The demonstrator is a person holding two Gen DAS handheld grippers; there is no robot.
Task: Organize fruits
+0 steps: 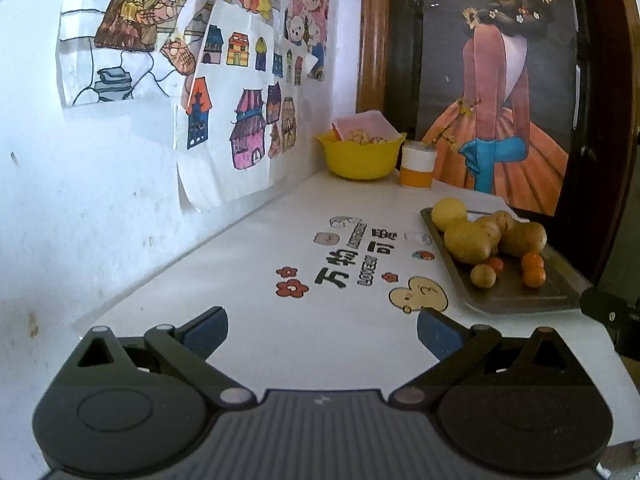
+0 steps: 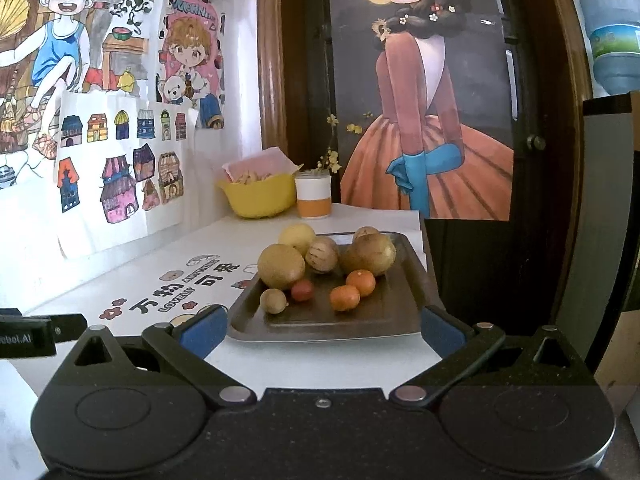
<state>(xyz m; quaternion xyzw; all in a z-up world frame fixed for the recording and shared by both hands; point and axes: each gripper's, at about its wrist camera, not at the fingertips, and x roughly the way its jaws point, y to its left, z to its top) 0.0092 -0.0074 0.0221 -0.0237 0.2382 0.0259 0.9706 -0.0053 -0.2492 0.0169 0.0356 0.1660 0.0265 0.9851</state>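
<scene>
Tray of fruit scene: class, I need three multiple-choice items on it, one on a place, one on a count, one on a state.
1. Where does the yellow bowl stand?
A. on the tray
B. at the table's far end, beside the white-and-orange cup
C. in a gripper

2. How many small orange fruits lie on the tray?
A. two
B. five
C. none

3. How does the right gripper stand?
A. shut on a fruit
B. open, holding nothing
C. out of view

Key: B, it stands by the cup near the wall; A, two lie side by side; B, its fingers are spread apart before the tray.
</scene>
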